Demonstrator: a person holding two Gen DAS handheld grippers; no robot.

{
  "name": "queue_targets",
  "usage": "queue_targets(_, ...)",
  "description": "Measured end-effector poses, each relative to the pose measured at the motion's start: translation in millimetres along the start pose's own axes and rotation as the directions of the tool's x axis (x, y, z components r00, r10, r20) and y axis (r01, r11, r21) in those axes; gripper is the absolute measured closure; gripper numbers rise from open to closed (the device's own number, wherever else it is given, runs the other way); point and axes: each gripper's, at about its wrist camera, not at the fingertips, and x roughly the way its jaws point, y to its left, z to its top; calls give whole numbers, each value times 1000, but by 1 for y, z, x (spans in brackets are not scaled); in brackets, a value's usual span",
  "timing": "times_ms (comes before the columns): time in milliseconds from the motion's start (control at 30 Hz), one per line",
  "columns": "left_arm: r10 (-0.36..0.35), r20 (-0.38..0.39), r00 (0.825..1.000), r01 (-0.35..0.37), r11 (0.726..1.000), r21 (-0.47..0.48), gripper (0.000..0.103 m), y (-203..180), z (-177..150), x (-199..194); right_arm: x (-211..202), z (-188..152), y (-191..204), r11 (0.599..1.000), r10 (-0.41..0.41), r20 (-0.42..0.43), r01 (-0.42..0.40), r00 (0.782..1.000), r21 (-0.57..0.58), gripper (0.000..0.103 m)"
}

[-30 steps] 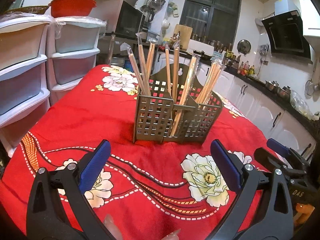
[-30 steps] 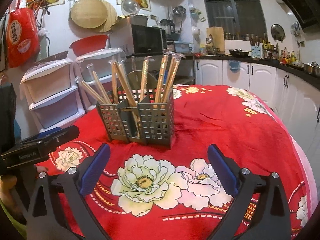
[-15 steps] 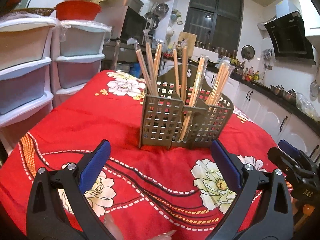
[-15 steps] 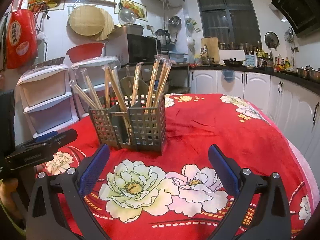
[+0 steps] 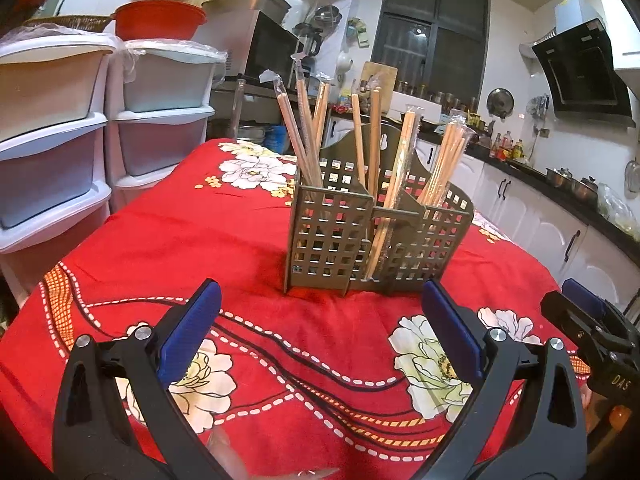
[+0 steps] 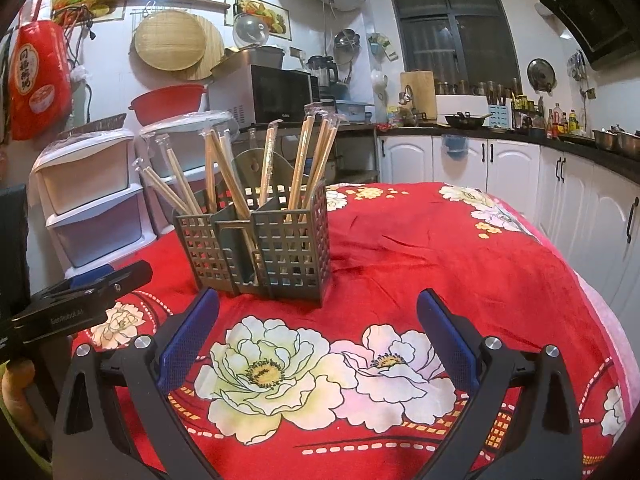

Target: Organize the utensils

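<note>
A grey slotted utensil caddy (image 5: 372, 240) (image 6: 264, 252) stands upright on the red flowered tablecloth. Several pairs of wrapped wooden chopsticks (image 5: 304, 128) (image 6: 312, 160) lean out of its compartments. My left gripper (image 5: 320, 324) hovers open in front of the caddy, nothing between its blue pads. My right gripper (image 6: 316, 324) is open too, short of the caddy and empty. The right gripper (image 5: 592, 332) shows at the right edge of the left wrist view. At the left edge of the right wrist view the left gripper (image 6: 72, 300) shows.
White plastic drawer units (image 5: 52, 132) (image 6: 92, 196) stand beside the table's far-left side, a red basin (image 5: 160, 20) on top. Kitchen cabinets and a counter (image 6: 520, 160) run behind and to the right. The tablecloth (image 6: 440, 248) drops off at the right edge.
Both grippers have tilted up and drawn back slightly, so the caddy sits higher and a bit farther in each view. Both stay open and empty.
</note>
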Motion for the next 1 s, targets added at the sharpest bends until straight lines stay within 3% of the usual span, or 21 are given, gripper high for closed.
queue_targets(1000, 10, -9, 1000, -10, 1000, 2, 12, 1, -1, 2, 0, -2, -1, 1000, -1, -5, 1, 1000, 0, 7)
